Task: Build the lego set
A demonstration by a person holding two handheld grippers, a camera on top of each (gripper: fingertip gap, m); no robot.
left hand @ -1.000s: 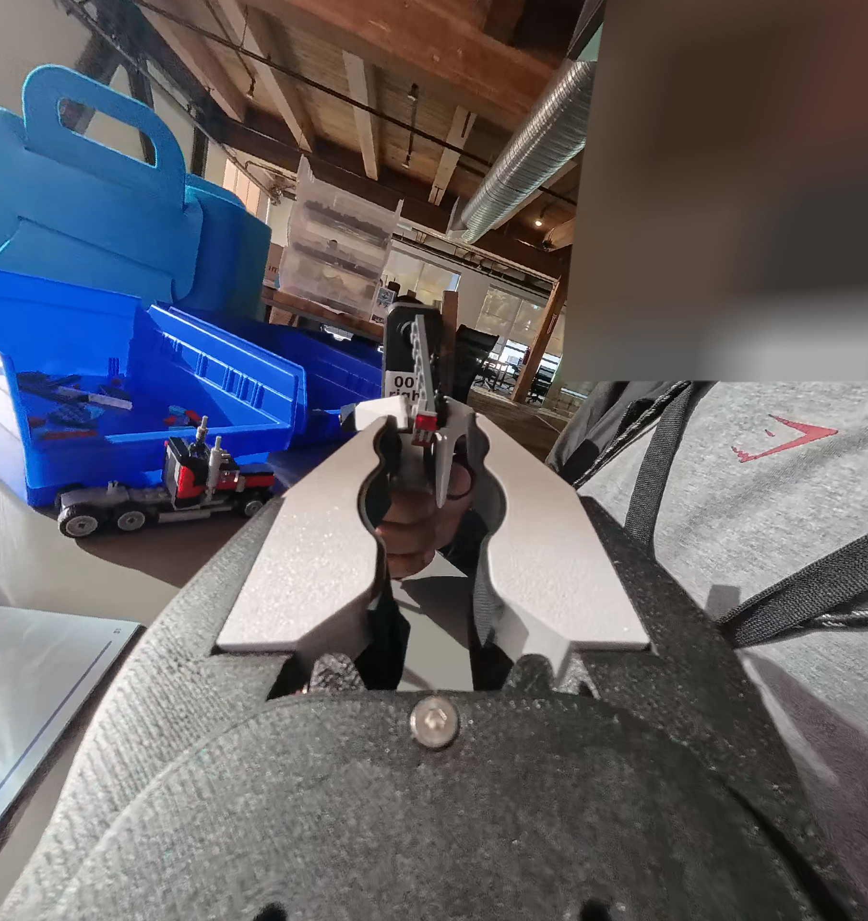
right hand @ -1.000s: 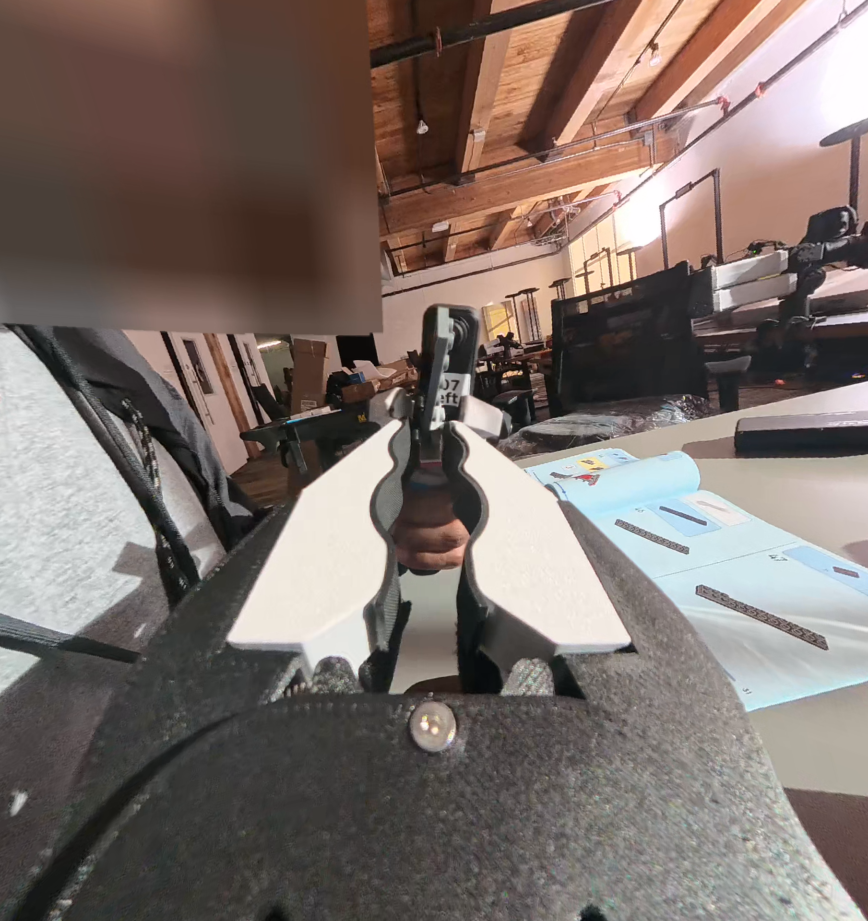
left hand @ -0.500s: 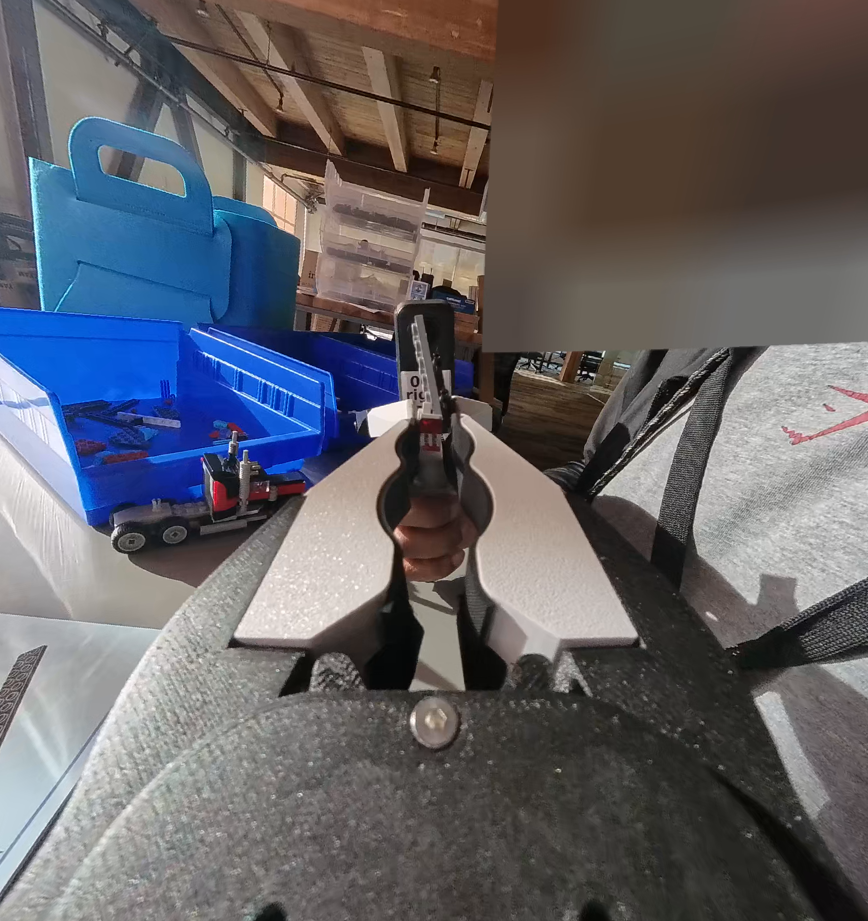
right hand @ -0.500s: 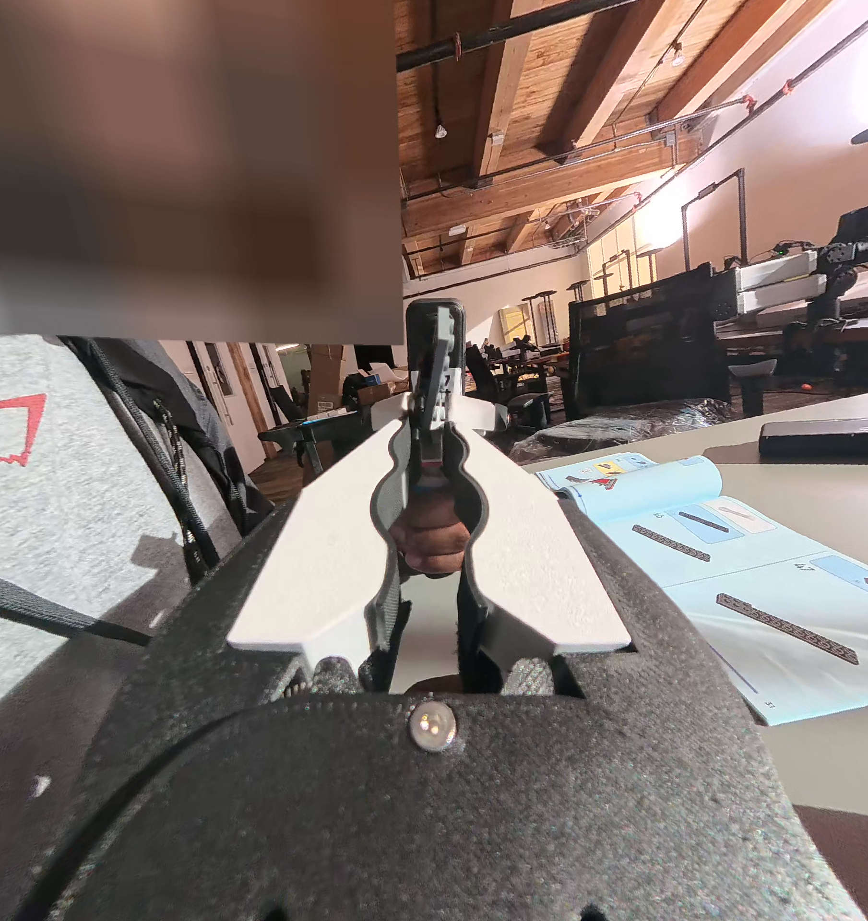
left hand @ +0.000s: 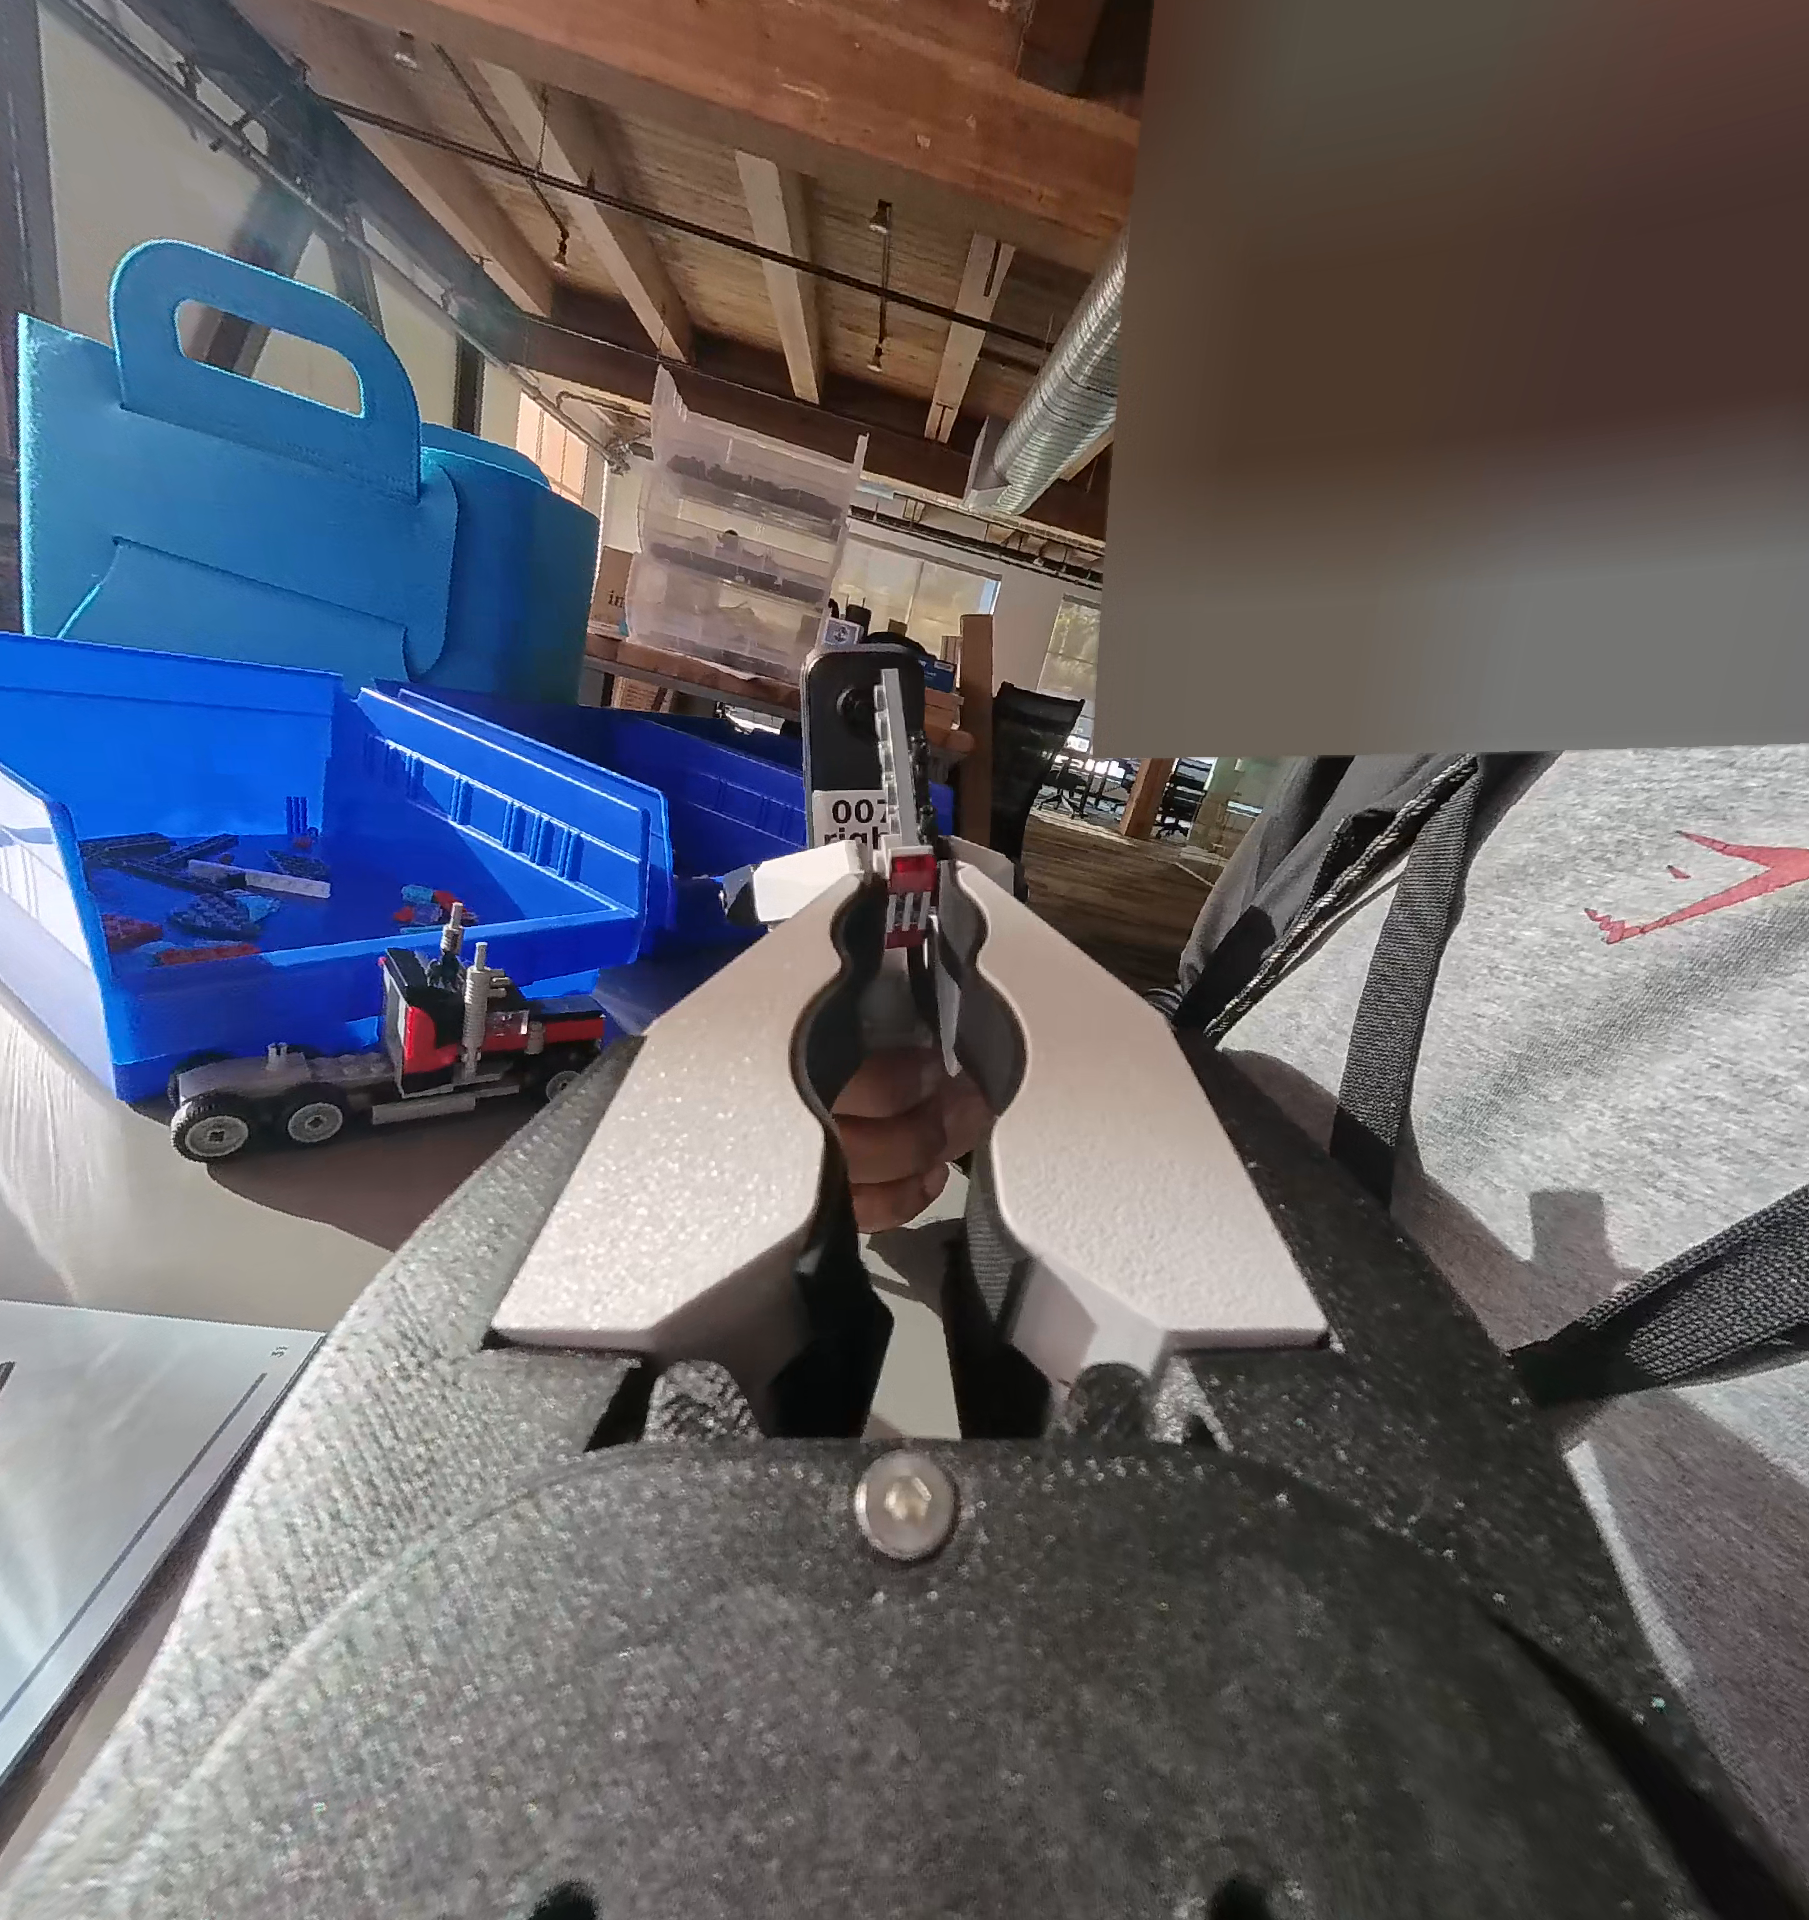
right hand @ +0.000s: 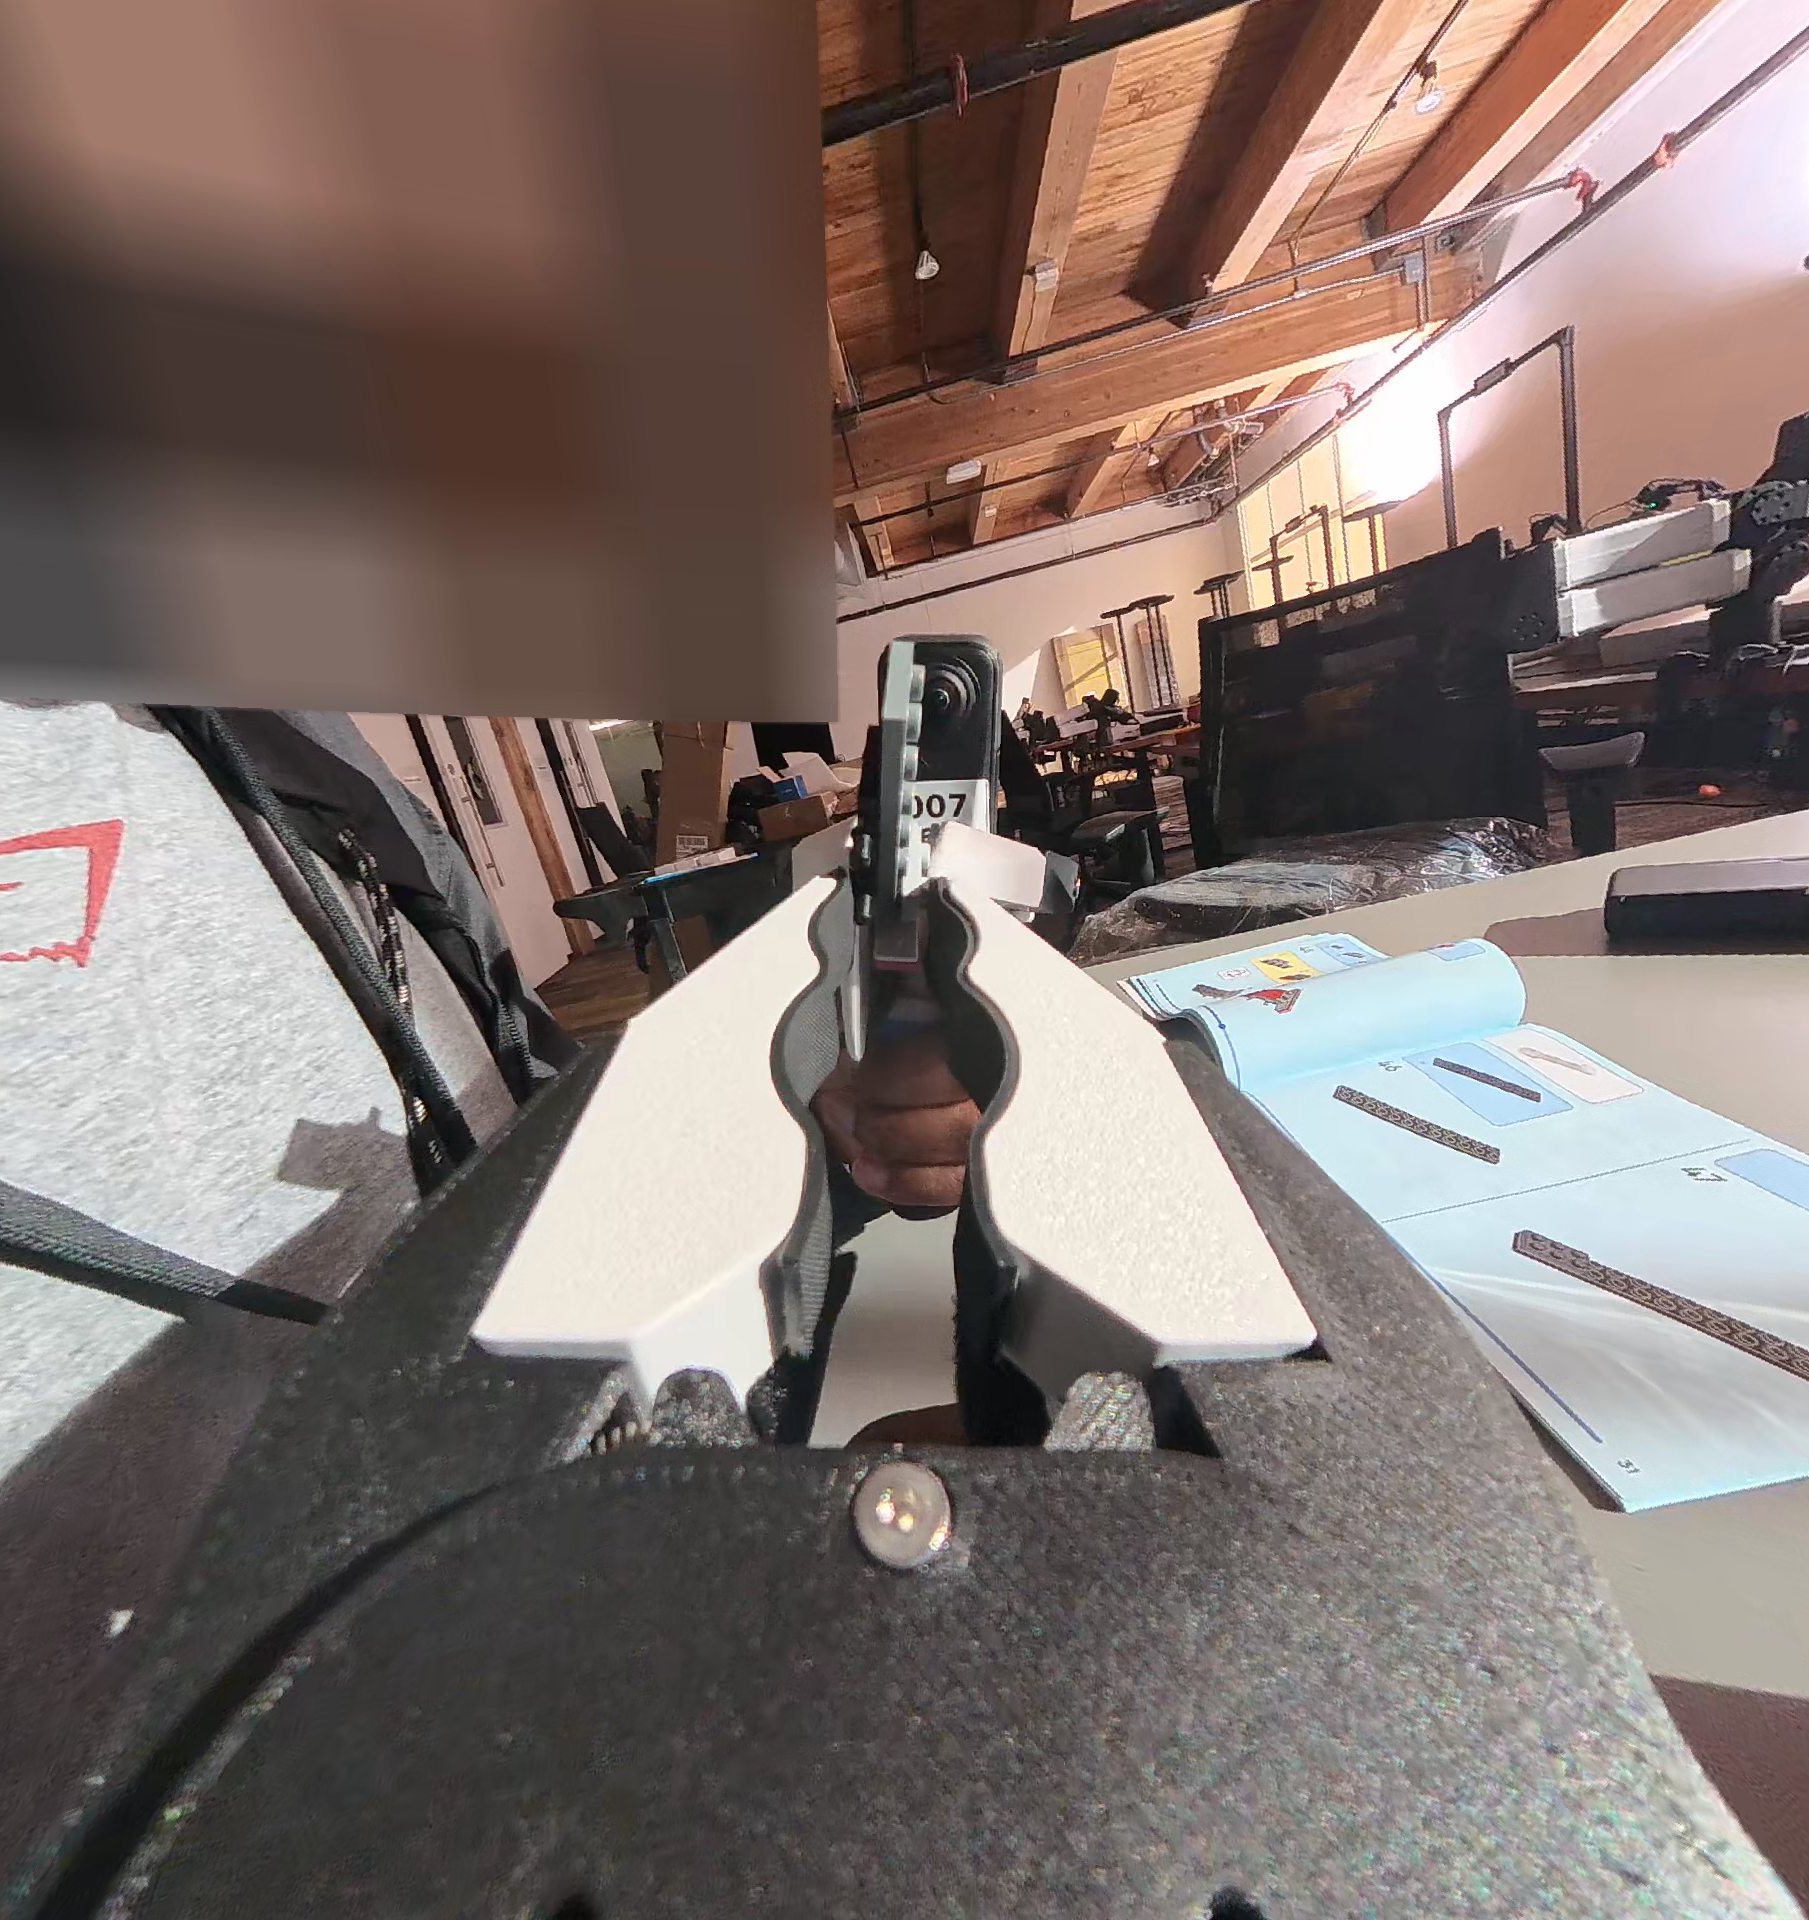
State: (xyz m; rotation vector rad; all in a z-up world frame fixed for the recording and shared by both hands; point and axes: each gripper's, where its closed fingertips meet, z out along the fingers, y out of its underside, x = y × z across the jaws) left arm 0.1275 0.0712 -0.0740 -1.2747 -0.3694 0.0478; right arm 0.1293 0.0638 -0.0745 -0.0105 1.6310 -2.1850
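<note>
My left gripper (left hand: 910, 914) is clamped on a small red-and-white lego piece (left hand: 908, 896) at its tips, and a long grey studded plate (left hand: 895, 758) stands up from that same spot. My right gripper (right hand: 895, 920) faces it tip to tip, pinched on the lower end of the plate (right hand: 898, 790), with a thin white piece (right hand: 854, 1003) hanging between its fingers.

Both are held in the air in front of my grey shirt (left hand: 1658, 1039). To the left, the built lego truck (left hand: 391, 1049) stands on the table (left hand: 38, 1195) just before a blue parts bin (left hand: 287, 852) holding loose bricks. The instruction booklet (right hand: 1565, 1174) lies open on the table to the right.
</note>
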